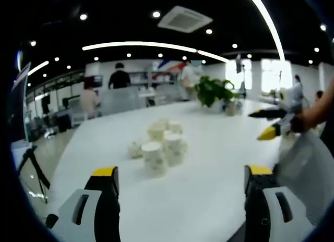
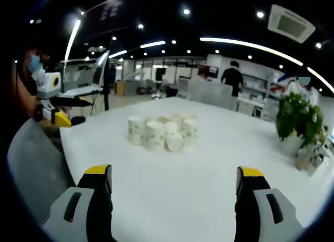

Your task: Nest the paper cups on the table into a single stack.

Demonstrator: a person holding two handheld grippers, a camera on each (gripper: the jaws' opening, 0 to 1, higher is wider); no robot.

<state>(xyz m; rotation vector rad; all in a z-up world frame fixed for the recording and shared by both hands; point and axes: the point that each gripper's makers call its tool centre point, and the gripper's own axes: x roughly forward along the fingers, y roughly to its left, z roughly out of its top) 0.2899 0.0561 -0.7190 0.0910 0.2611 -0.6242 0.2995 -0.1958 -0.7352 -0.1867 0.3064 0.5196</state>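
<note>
Left yellow-tipped gripper jaws spread wide, holding nothing. Cluster of white patterned paper cups mid white oval table, unstacked, well beyond jaws. Right yellow-tipped gripper likewise wide, nothing held; potted green plant far right.

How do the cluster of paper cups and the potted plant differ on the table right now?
The paper cups are several small, pale pieces bunched near the table's middle; the potted plant is one taller, leafy green thing near the far edge. The cups sit closer to both grippers. Both rest on the white table.
</note>
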